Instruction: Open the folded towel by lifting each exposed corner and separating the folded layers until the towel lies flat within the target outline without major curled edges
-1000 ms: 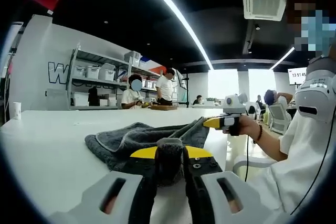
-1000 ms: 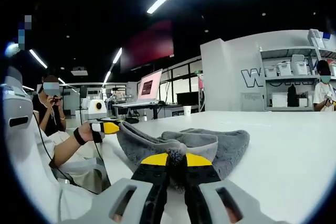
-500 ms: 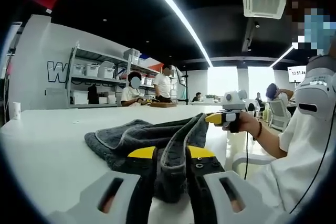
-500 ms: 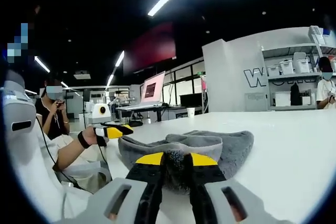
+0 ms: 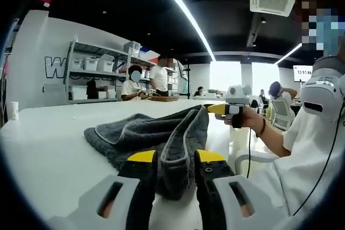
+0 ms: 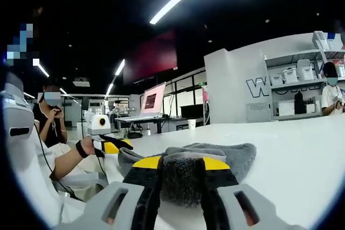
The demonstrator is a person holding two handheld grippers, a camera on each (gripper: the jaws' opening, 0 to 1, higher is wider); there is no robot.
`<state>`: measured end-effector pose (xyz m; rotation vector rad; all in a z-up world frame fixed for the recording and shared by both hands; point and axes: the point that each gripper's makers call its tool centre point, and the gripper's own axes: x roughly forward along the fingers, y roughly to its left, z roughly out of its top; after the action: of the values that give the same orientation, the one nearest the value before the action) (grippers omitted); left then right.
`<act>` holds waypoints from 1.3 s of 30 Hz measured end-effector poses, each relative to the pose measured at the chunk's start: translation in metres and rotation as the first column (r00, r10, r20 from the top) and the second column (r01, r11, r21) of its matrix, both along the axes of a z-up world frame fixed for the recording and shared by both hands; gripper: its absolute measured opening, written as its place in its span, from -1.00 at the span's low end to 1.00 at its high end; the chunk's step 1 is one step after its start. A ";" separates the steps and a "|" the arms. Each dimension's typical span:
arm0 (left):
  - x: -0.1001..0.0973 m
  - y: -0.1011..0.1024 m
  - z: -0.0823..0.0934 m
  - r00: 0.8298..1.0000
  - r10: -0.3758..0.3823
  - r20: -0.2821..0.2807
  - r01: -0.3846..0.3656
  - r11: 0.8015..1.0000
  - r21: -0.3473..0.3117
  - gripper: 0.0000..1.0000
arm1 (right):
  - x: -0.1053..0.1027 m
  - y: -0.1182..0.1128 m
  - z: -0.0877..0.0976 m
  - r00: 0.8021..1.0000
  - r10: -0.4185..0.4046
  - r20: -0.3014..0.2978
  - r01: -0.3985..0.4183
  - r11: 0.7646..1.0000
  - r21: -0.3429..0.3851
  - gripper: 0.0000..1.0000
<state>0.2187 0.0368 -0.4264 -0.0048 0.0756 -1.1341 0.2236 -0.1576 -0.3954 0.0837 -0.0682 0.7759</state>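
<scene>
The dark grey terry towel with a pale stitched border (image 5: 141, 136) lies bunched on the white tabletop (image 5: 48, 149), near the edge closest to the person, with most of its bulk in soft folds. One layer is drawn up from the heap into a slack band that runs between the two tools. In the left gripper view the left gripper (image 5: 177, 161), with yellow-tipped black jaws, is clamped on a thick fold of that cloth, which fills the gap between the jaws. Beyond it in the same view the right gripper (image 5: 219, 109), yellow-nosed and held in the person's hand (image 5: 249, 118), pinches the far end of the raised band. The right gripper view agrees: its own jaws close on a tuft of grey pile, and the towel (image 6: 213, 153) sits low behind them, with the left gripper (image 6: 117, 145) showing at the left.

The step in hand looks like the separating of layers: both corners are gripped and raised, but the towel is far from flat. No target outline can be made out on the table. The next move likely calls for drawing the two grips apart and away from the heap, keeping the cloth clear of the surface until the fold opens, then lowering it evenly so the edges do not curl.

Shelving with white bins (image 5: 97, 74) stands behind, with people (image 5: 145, 82) at work beside it.
</scene>
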 end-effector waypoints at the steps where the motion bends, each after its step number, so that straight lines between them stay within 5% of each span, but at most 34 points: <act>1: 0.000 0.000 0.000 1.000 0.001 0.002 -0.001 1.000 0.004 -0.58 | 0.001 -0.001 0.000 1.000 -0.004 0.003 0.004 1.000 0.000 -0.56; 12: 0.000 0.000 -0.005 1.000 0.005 -0.010 -0.004 0.999 0.037 -0.54 | 0.004 0.006 0.000 1.000 -0.010 0.012 0.010 1.000 -0.006 -0.50; 23: 0.002 0.002 -0.008 1.000 0.013 -0.021 -0.012 0.999 0.047 -0.72 | 0.003 0.005 0.001 1.000 -0.002 0.023 0.002 1.000 -0.003 -0.94; 39: -0.015 0.000 0.003 0.997 -0.074 0.008 0.074 0.997 0.026 -0.83 | -0.013 -0.002 -0.005 0.999 0.032 -0.025 -0.032 0.999 0.022 -1.00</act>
<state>0.2034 0.0372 -0.4234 0.0262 0.0833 -1.2073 0.2108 -0.1600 -0.4000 0.1152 -0.0514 0.8060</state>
